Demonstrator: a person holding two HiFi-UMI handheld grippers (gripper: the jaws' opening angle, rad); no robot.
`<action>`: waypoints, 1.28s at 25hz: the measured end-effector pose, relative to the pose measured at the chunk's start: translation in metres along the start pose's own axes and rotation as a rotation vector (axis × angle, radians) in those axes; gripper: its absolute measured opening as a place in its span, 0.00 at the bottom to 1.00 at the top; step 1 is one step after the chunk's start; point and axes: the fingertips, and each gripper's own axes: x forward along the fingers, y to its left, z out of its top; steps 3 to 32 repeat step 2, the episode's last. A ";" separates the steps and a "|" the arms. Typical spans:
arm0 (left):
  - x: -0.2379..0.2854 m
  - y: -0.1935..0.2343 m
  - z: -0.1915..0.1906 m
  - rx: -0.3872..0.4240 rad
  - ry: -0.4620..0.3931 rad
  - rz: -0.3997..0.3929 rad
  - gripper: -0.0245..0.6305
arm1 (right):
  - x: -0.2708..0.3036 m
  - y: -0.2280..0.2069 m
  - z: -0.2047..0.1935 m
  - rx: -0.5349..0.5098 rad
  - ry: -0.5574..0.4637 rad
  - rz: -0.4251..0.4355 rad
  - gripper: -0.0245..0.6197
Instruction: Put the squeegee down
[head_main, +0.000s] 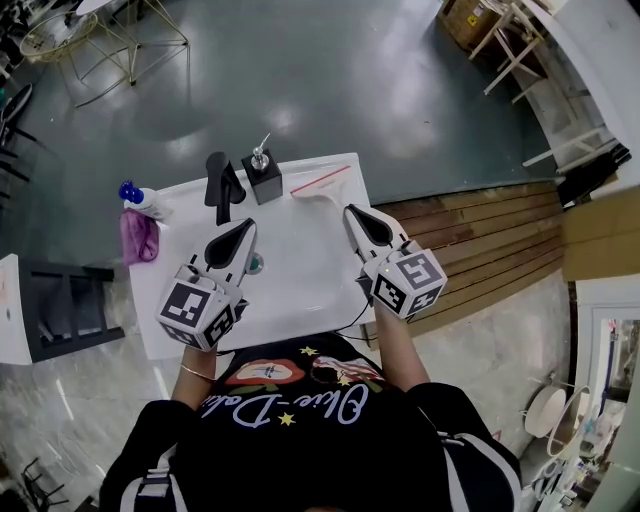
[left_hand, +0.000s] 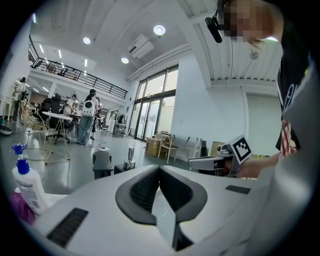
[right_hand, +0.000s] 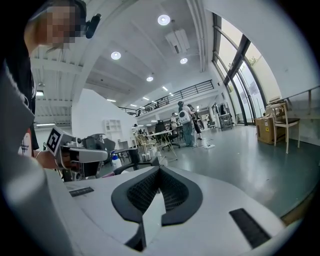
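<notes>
The squeegee (head_main: 322, 187), a white handle with a thin red blade, lies flat on the back right rim of the white sink (head_main: 300, 290). Nothing holds it. My right gripper (head_main: 352, 212) is shut and empty, its tip just in front of the squeegee's handle. My left gripper (head_main: 247, 228) hovers over the basin's left side, also shut with nothing between its pads. In the left gripper view the jaws (left_hand: 159, 167) meet at the tip. The right gripper view shows the same closed jaws (right_hand: 159, 170). The squeegee is hidden in both gripper views.
A black faucet (head_main: 222, 182) and a black soap dispenser (head_main: 263, 172) stand at the sink's back edge. A blue-capped spray bottle (head_main: 135, 195) and a purple cloth (head_main: 138, 235) sit at the left corner. Wooden decking (head_main: 490, 240) runs along the right.
</notes>
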 end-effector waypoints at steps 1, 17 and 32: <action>0.000 0.000 0.001 0.000 0.002 0.000 0.03 | 0.000 0.000 0.000 -0.001 0.001 0.000 0.06; 0.000 0.000 0.001 0.001 0.004 -0.001 0.03 | 0.001 0.000 0.001 -0.002 0.001 0.000 0.06; 0.000 0.000 0.001 0.001 0.004 -0.001 0.03 | 0.001 0.000 0.001 -0.002 0.001 0.000 0.06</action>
